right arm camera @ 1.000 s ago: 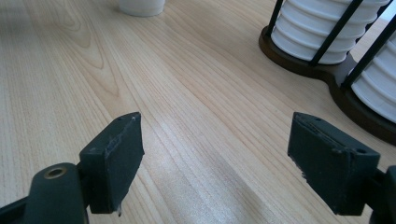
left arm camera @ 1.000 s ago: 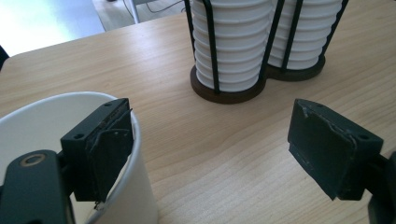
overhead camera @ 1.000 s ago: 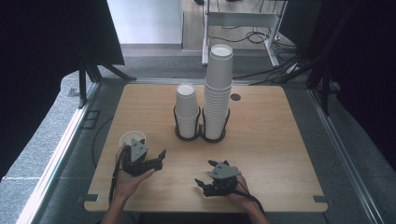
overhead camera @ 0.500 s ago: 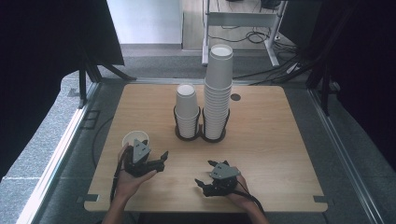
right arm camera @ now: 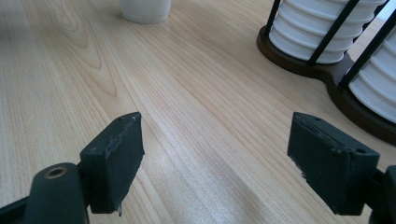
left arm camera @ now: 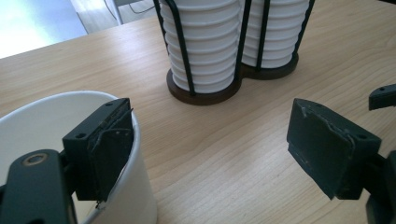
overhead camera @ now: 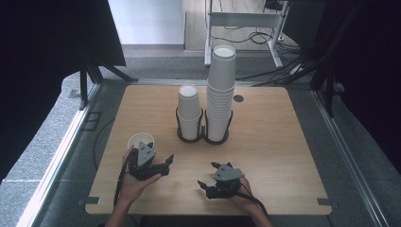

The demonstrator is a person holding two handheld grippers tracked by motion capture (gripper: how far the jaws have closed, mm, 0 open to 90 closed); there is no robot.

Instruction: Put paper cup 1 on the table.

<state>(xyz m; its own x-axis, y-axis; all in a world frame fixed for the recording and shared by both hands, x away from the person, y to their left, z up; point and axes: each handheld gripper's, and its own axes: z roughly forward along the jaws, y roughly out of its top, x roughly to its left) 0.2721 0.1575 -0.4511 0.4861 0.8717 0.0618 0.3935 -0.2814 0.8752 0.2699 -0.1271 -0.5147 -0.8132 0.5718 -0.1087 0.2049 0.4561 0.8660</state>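
Observation:
A single white paper cup (overhead camera: 141, 140) stands upright at the table's front left. My left gripper (overhead camera: 154, 156) is right beside it, held low in a hand. In the left gripper view the cup (left arm camera: 42, 126) sits at the left, and my left gripper (left arm camera: 210, 149) has its left jaw just inside the rim, against the wall, while the other jaw stands far off to the right, so it is open. My right gripper (overhead camera: 206, 174) rests near the front edge. It (right arm camera: 215, 163) is open over bare wood, with the cup (right arm camera: 144, 9) far off.
A dark wire holder (overhead camera: 203, 137) mid-table carries a short stack of white cups (overhead camera: 190, 111) and a tall one (overhead camera: 221, 90). Bare wooden table (overhead camera: 283, 142) lies to the right. A desk frame and cables stand beyond the far edge.

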